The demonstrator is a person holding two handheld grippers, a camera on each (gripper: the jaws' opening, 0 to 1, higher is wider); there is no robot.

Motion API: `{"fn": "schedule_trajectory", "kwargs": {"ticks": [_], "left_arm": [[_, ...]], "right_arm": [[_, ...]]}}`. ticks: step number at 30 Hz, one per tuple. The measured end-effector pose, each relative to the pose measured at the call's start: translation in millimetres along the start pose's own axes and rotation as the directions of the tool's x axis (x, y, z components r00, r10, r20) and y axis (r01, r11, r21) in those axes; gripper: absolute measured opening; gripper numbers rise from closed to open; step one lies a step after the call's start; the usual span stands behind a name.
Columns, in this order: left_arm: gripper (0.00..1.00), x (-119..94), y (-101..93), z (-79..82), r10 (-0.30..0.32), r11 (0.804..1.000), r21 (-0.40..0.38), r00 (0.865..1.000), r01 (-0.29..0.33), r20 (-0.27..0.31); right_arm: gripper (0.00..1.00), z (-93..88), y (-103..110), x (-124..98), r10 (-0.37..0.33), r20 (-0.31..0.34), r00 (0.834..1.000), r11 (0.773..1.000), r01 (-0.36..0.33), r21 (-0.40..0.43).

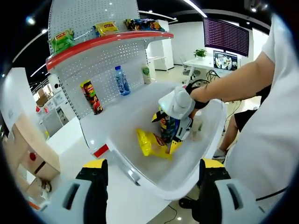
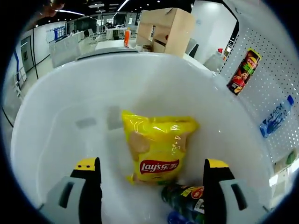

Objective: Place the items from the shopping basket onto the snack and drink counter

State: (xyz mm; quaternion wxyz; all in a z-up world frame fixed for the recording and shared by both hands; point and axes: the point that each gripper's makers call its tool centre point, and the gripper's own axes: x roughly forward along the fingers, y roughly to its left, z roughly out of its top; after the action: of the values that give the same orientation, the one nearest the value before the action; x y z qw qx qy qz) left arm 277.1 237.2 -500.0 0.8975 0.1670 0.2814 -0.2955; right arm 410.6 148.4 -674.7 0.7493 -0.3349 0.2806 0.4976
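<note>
A white shopping basket (image 1: 140,179) stands on the white counter (image 1: 88,126) below a pegboard shelf. In it lie a yellow Lay's chip bag (image 1: 149,144) (image 2: 159,149), a dark can (image 1: 166,126) (image 2: 184,198) and a pale bottle (image 1: 197,126). My right gripper (image 1: 180,133) reaches down into the basket from the right, above the can. In the right gripper view, my right gripper (image 2: 153,186) is open, its jaws either side of the bag's lower end without touching it. My left gripper (image 1: 152,186) is open in front of the basket's near rim, holding nothing.
On the counter stand a red-and-green chip can (image 1: 92,97) (image 2: 243,70), a water bottle (image 1: 122,80) (image 2: 275,116) and a small white bottle (image 1: 146,73). Chip bags (image 1: 106,28) lie on the red-edged top shelf. A person stands at the right. Cardboard boxes (image 2: 166,30) sit nearby.
</note>
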Motion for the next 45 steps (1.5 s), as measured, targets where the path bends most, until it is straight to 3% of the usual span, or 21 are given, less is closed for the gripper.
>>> {"fn": "schedule_trajectory", "kwargs": {"ticks": [13, 20, 30, 34, 37, 45], "left_arm": [[0.79, 9, -3.8, -10.2, -0.025, 0.999, 0.024, 0.999, 0.026, -0.037], [0.79, 4, 1.6, -17.7, -0.014, 1.000, 0.006, 0.999, 0.014, -0.036], [0.78, 3, 0.7, -29.9, -0.020, 1.000, -0.006, 0.999, 0.020, -0.048], [0.78, 0, -2.3, -30.0, -0.037, 0.999, 0.020, 0.999, 0.038, -0.040], [0.78, -1, -3.0, -29.3, -0.044, 0.999, 0.030, 0.998, 0.045, -0.033], [0.78, -6, 1.7, -28.7, -0.038, 0.999, 0.037, 0.999, 0.038, -0.017]], "right_arm": [[0.88, -5.5, 0, 22, -0.023, -0.016, 1.000, 0.999, 0.023, -0.029], [0.87, -6.0, 0, 28, -0.068, -0.040, 0.997, 0.991, 0.063, -0.120], [0.88, -11.2, 6, 36, -0.081, -0.070, 0.994, 0.987, 0.070, -0.145], [0.94, -11.7, 8, 40, -0.091, -0.071, 0.993, 0.987, 0.080, -0.139], [0.85, -10.8, 5, 41, -0.102, -0.087, 0.991, 0.983, 0.087, -0.159], [0.90, -9.9, 6, 43, -0.124, -0.113, 0.986, 0.988, 0.111, -0.111]]}}
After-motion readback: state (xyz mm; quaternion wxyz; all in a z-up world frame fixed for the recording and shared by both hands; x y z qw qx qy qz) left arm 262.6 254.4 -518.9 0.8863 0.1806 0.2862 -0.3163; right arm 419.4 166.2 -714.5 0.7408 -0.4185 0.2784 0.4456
